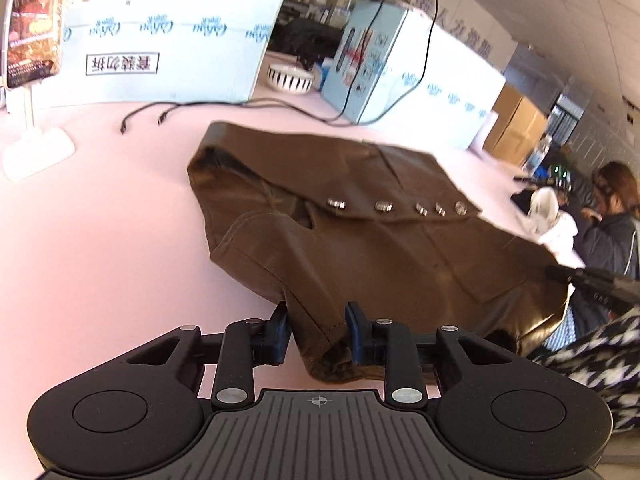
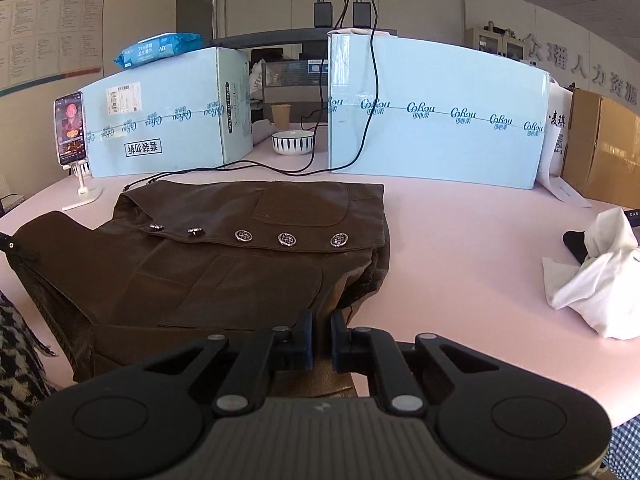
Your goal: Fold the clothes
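— On the near edge of the pink tabletop, what is each claw doing?

— Left claw has its two fingers set around a corner of the brown leather vest, with the fabric running between them; a visible gap remains on the left side, so I cannot tell whether it pinches. Right claw is nearly closed, clenched on the hem of the vest, whose edge disappears between the pads.

— Where does the vest lie?

— Spread across the middle of the tabletop toward the near edge, its row of metal buttons facing up. Part of it hangs over the near edge, cut off by the claw bodies.

— Anything hard to read?

— The left view is blurred, especially toward the right side. A white cloth lies near the right edge, well apart from the vest. Behind, along the far edge, stand pale blue boxes, a striped bowl between them and a phone on a stand at the left.
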Demonstrator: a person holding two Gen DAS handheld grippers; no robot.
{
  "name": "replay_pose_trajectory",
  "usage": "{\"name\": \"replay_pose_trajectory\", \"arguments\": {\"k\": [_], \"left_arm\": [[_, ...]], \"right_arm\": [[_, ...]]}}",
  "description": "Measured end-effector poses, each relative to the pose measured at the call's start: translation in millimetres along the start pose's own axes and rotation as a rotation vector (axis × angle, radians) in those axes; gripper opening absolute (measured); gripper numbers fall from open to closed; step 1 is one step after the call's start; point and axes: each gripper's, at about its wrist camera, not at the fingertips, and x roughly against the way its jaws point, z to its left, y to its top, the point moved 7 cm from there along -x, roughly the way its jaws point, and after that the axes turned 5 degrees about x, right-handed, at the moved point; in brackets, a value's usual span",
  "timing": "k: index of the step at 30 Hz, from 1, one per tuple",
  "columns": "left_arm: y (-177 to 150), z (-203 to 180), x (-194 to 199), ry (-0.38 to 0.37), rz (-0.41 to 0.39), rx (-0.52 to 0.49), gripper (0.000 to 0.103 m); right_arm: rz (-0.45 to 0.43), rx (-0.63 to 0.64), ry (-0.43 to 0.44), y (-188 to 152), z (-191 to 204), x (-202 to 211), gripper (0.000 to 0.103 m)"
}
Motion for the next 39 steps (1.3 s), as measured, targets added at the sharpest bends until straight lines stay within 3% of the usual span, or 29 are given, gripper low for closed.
{"name": "replay_pose_trajectory", "arguments": {"k": [9,15,19,24,27,30,35,39], "left_arm": [[3,6,1,0.016,-0.028,0.047,0.025],[7,14,5,0.063,-0.106,0.124,0.024],[15,2,12,0.057,-0.176,0.109,0.023],[14,-3,24,0.04,-0.18,0.118,0.019],[6,-2,34,0.034,-0.142,0.134,0.015],[-7,0,41,0.03,-0.113,0.172,0.015],[-32,22,32,0.041,-0.052,0.272,0.016],[-39,30,23,0.049,-0.004,0.303,0.016]], "right_arm": [[-0.019,0.016,0.005,8,3,4,0.009],[-0.078,-0.014,0.038,18,2,10,0.009],[-0.133,-0.056,0.062,27,-6,17,0.009],[-0.202,-0.087,0.067,37,-10,35,0.009],[-0.249,-0.106,0.068,43,-13,56,0.009],[-0.217,-0.146,0.089,39,-17,60,0.009],[-0.045,-0.206,0.1,15,-27,31,0.009],[-0.043,-0.214,0.114,17,-31,29,0.009]]}}
